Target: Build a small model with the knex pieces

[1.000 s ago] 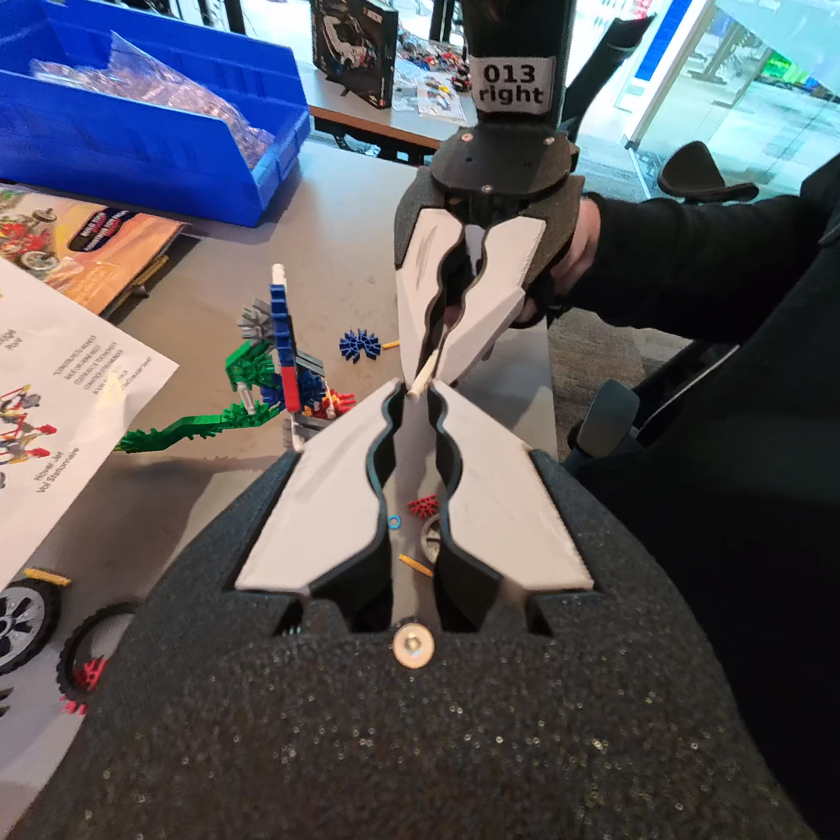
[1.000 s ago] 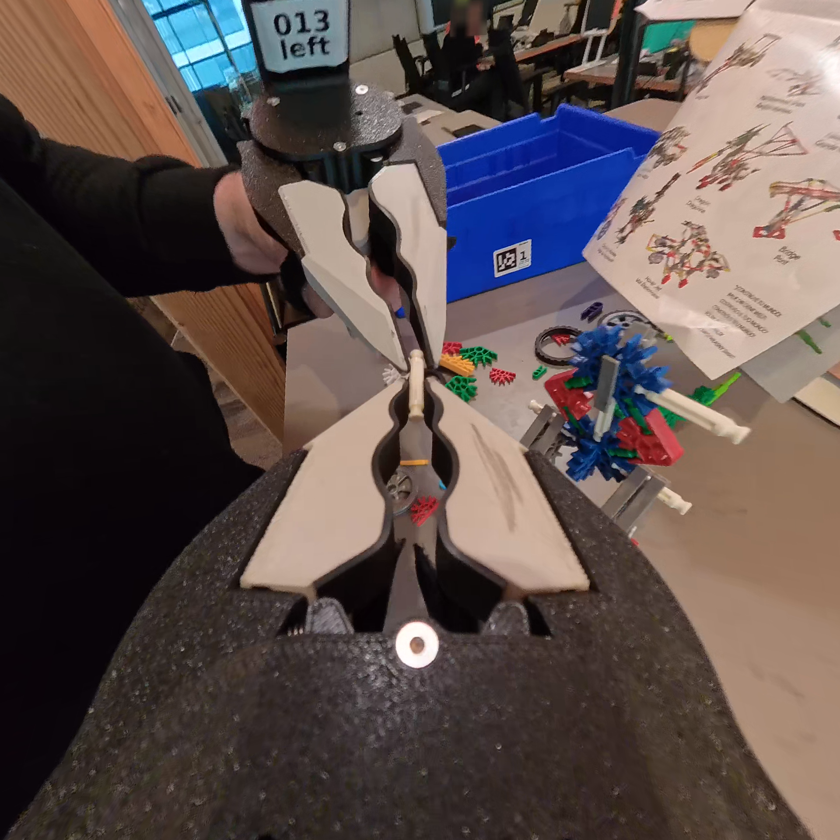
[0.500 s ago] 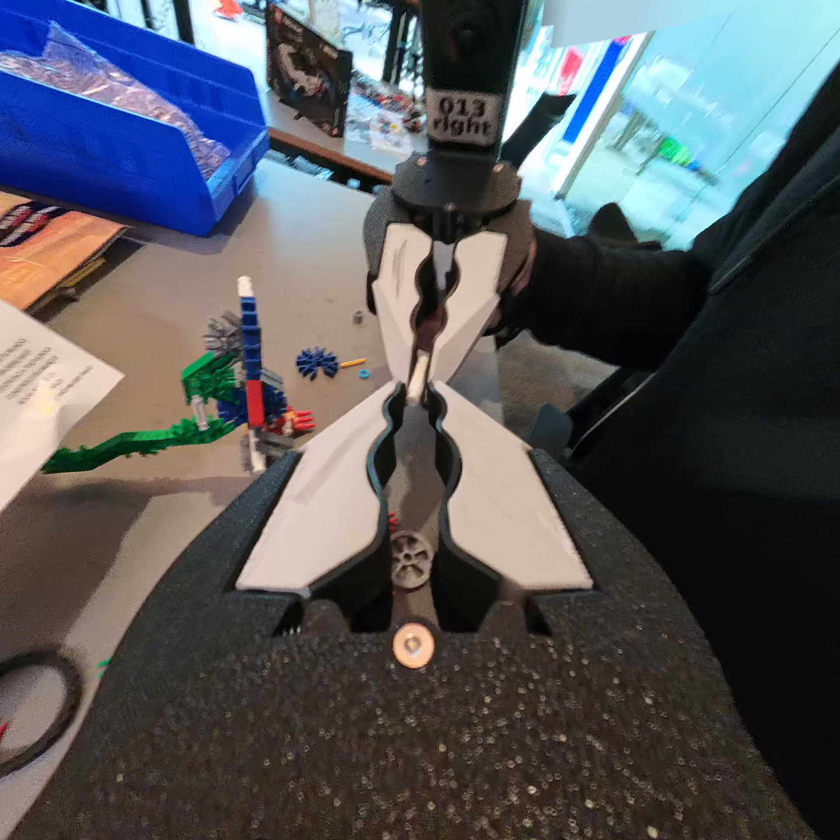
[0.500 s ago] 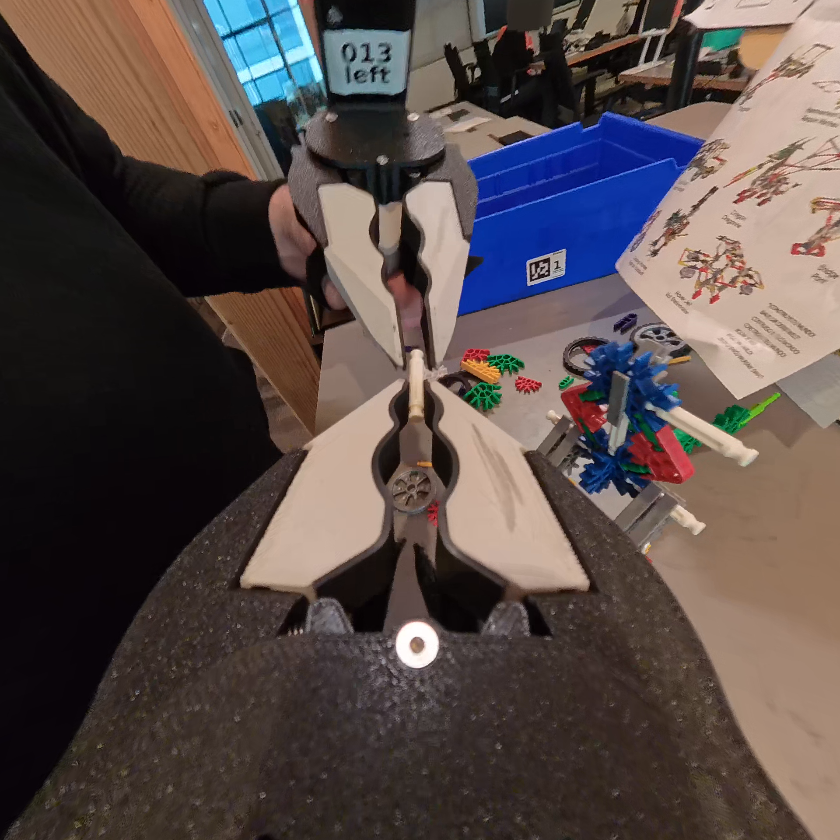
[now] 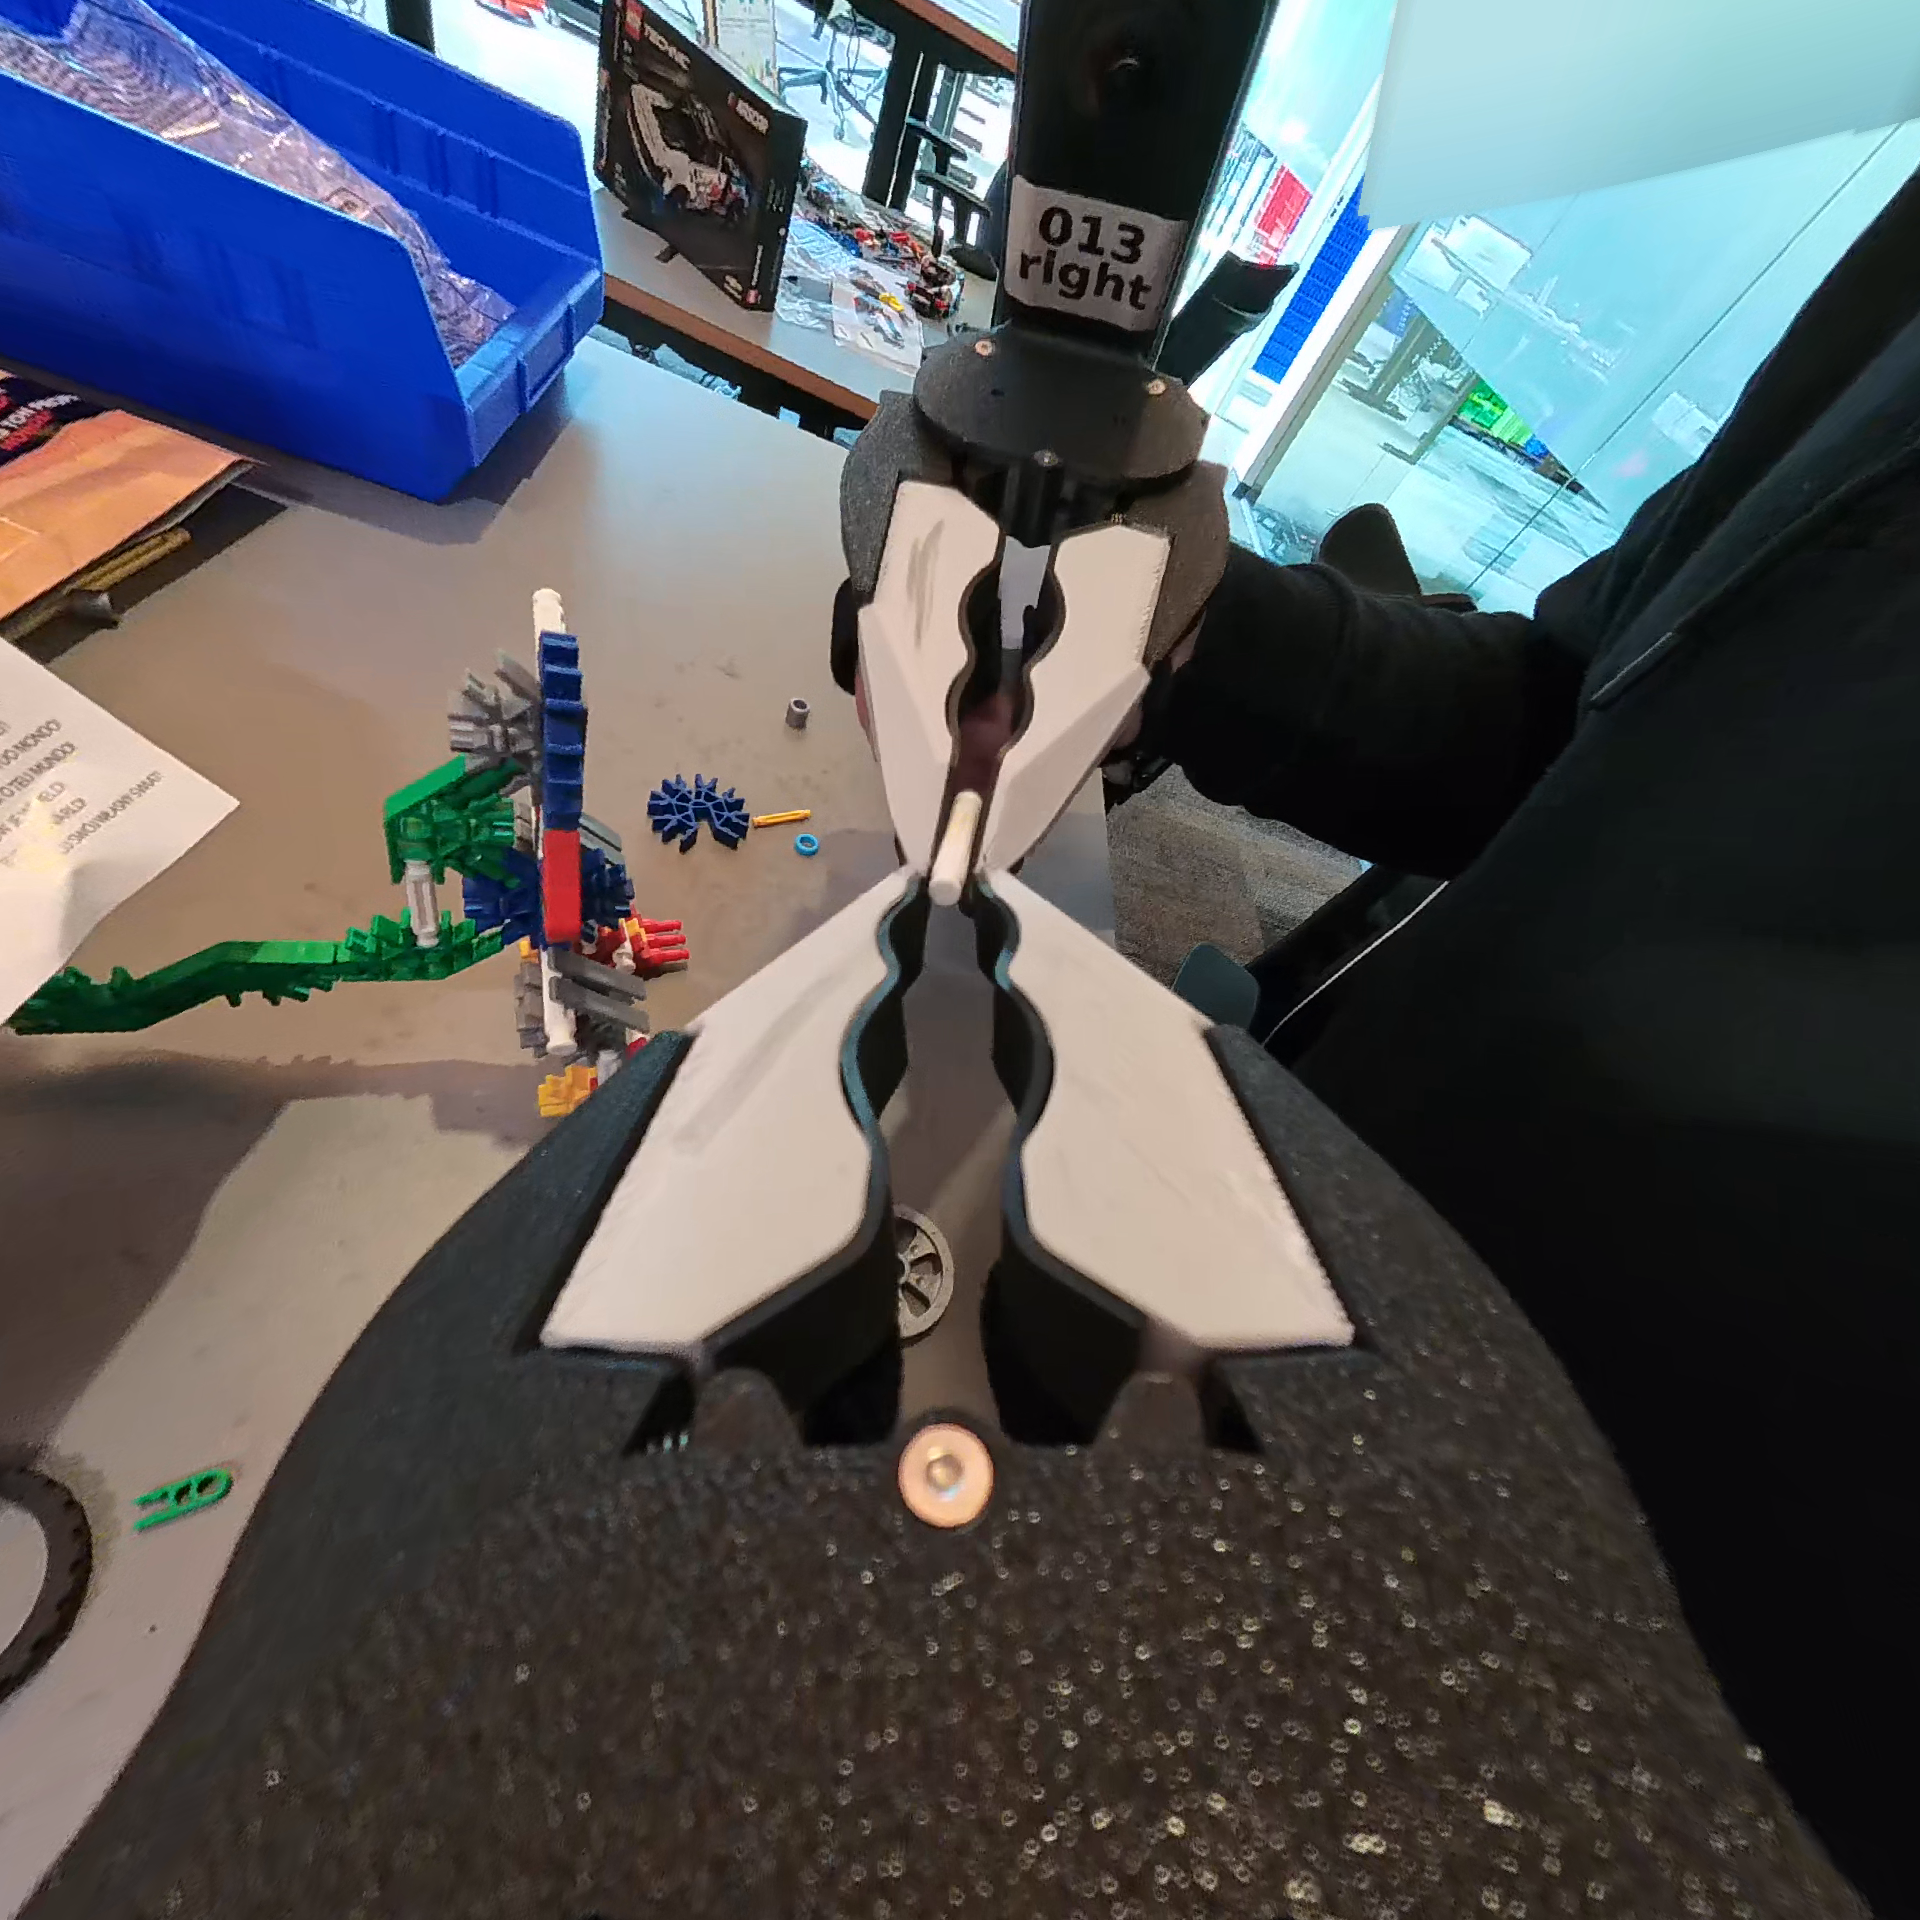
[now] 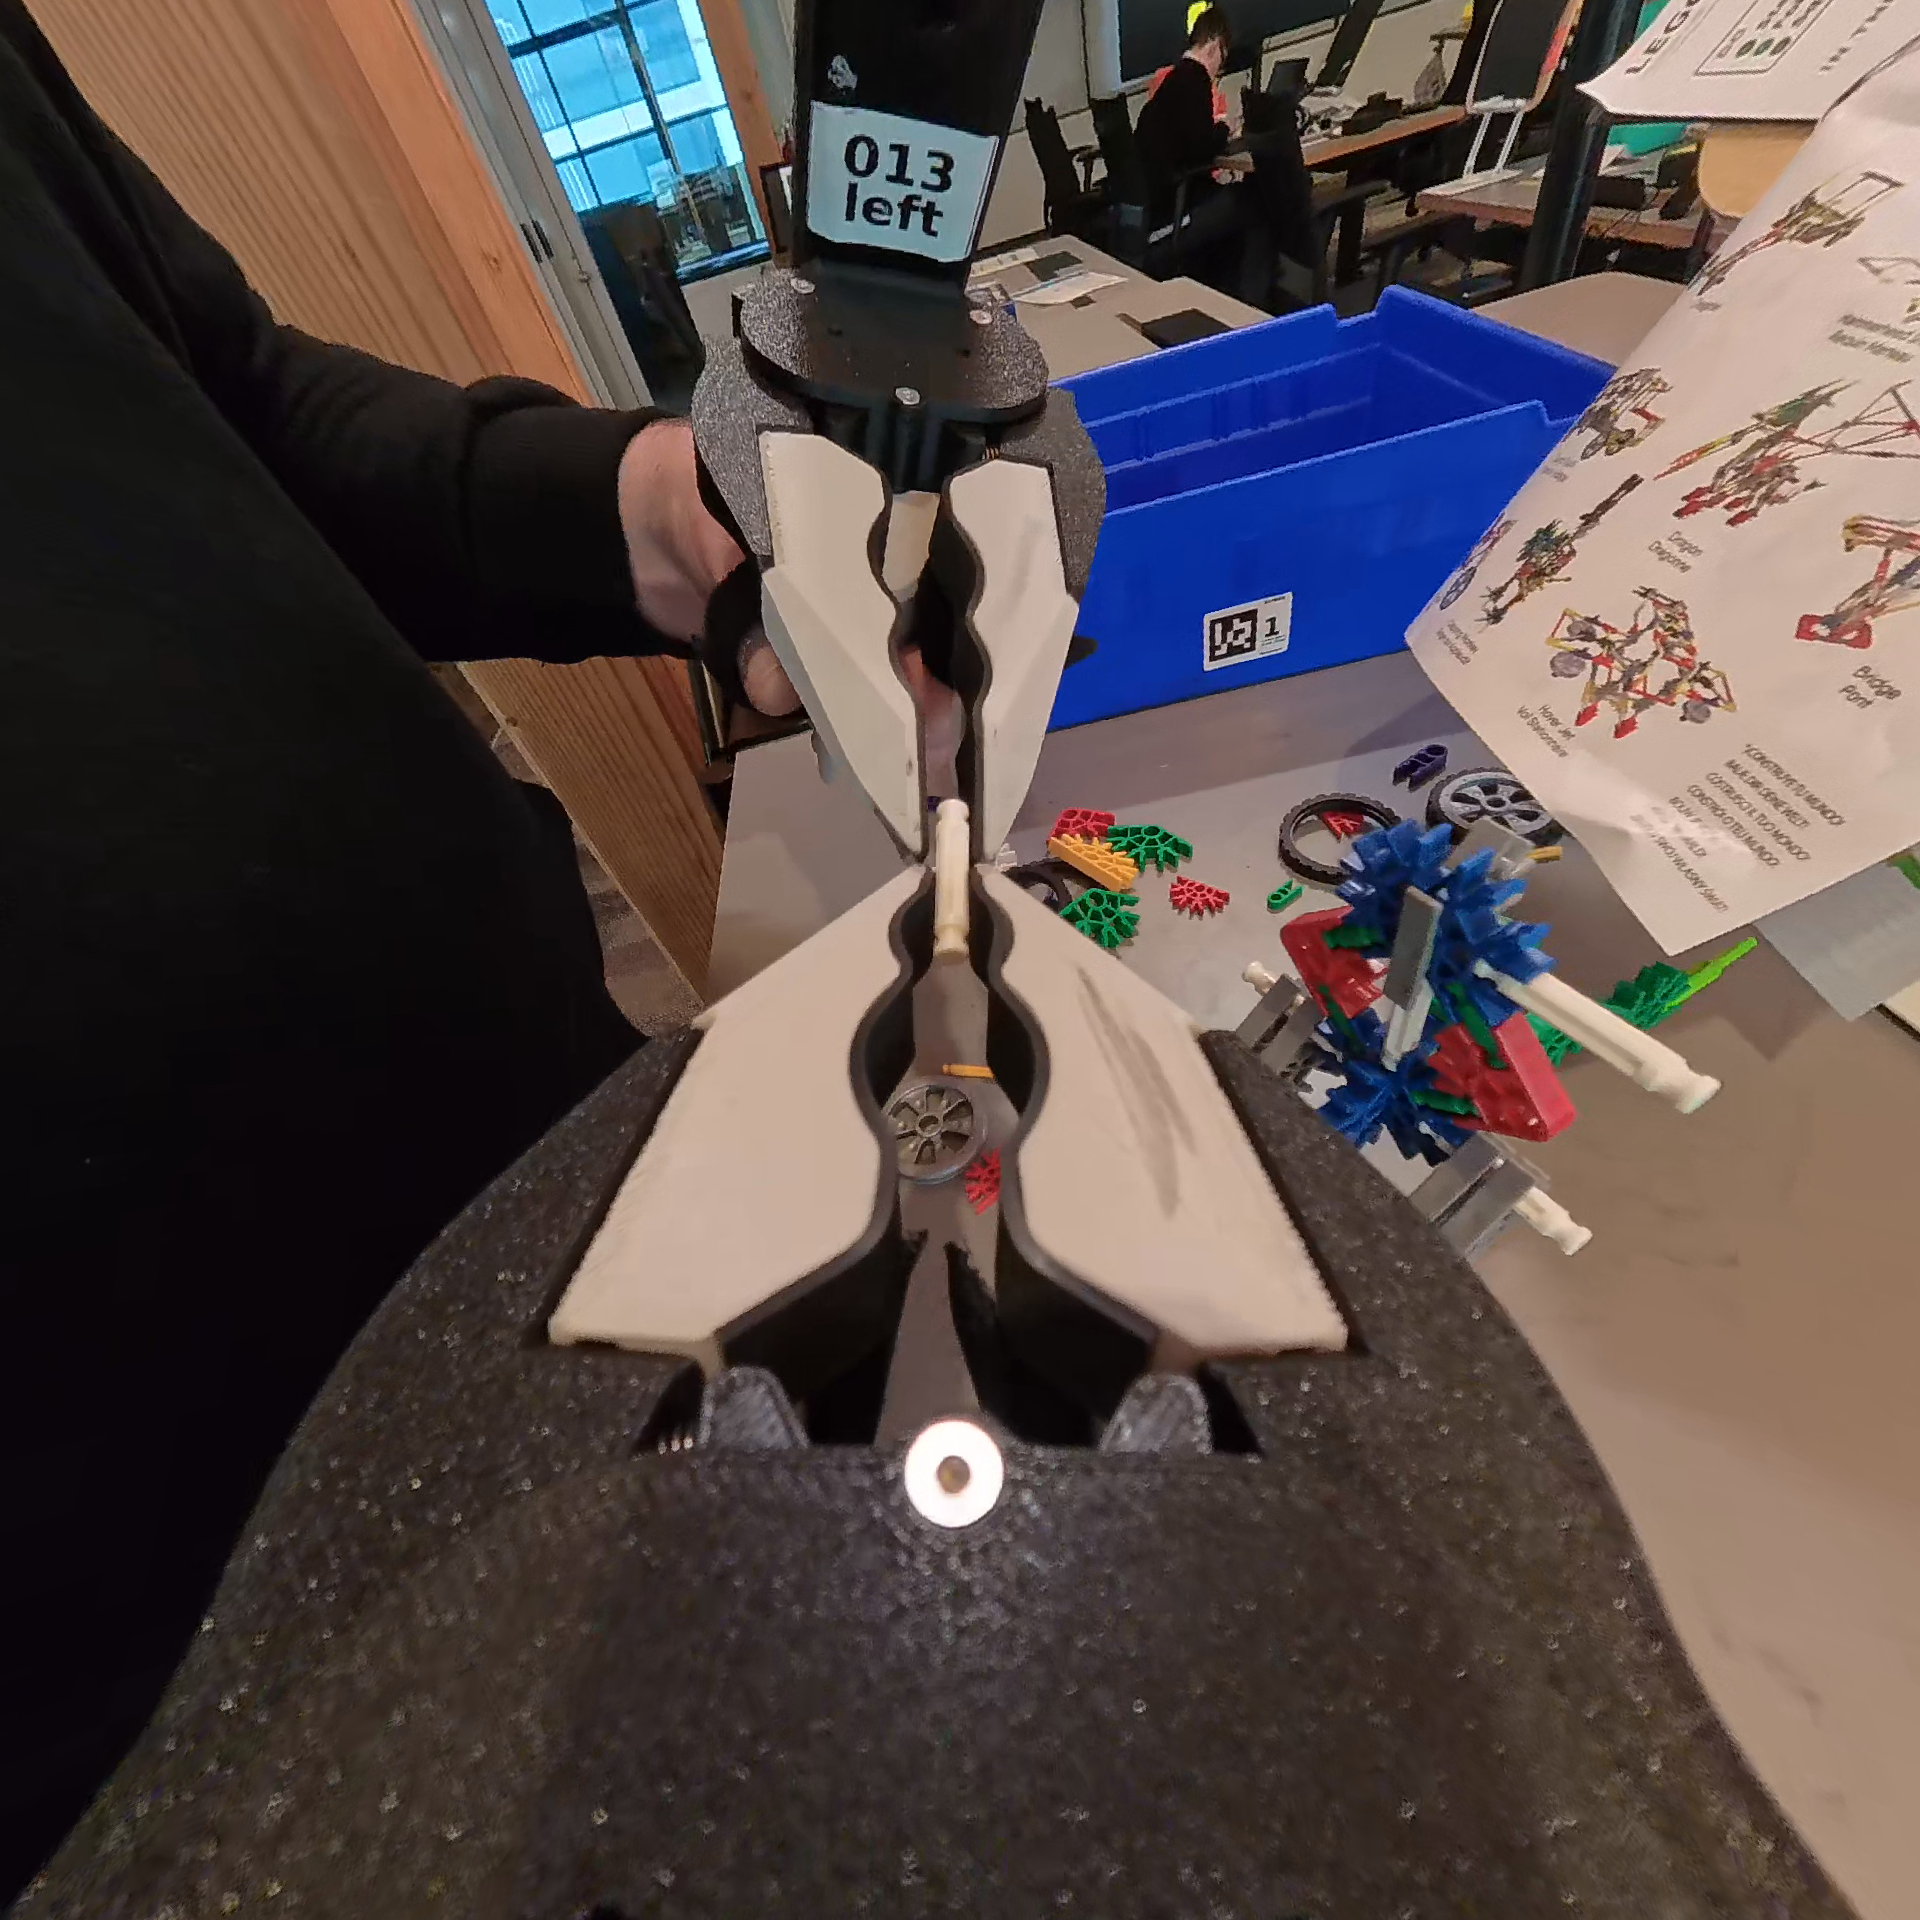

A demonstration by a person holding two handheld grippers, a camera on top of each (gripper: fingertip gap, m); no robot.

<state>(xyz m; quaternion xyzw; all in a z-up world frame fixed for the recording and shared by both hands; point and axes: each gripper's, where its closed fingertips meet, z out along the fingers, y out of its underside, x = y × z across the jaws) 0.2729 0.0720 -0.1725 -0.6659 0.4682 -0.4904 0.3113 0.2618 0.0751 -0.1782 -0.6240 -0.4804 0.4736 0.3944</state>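
A short white rod (image 5: 956,847) is pinched between my two grippers, which meet tip to tip above the grey table (image 5: 675,582). My left gripper (image 5: 951,881) is shut on the rod's near end. My right gripper (image 6: 951,875) is shut on the rod (image 6: 951,883), which runs back between its fingers. In the left wrist view the right gripper (image 5: 954,857) faces me, held by a hand in a black sleeve. In the right wrist view the left gripper (image 6: 951,847) faces me the same way.
A multicoloured construction-toy model (image 5: 551,831) stands on the table; it also shows in the right wrist view (image 6: 1423,997). A grey wheel hub (image 6: 930,1127) lies below the grippers. Loose pieces (image 6: 1112,862), a tyre (image 6: 1325,831), a blue bin (image 6: 1299,499) and an instruction sheet (image 6: 1714,520) are near. Left and right tips are no more than a few centimetres apart.
Both grippers have stayed tip to tip on the white rod and moved together over the table. The grey wheel hub now lies under them. The right gripper now faces the left one squarely.
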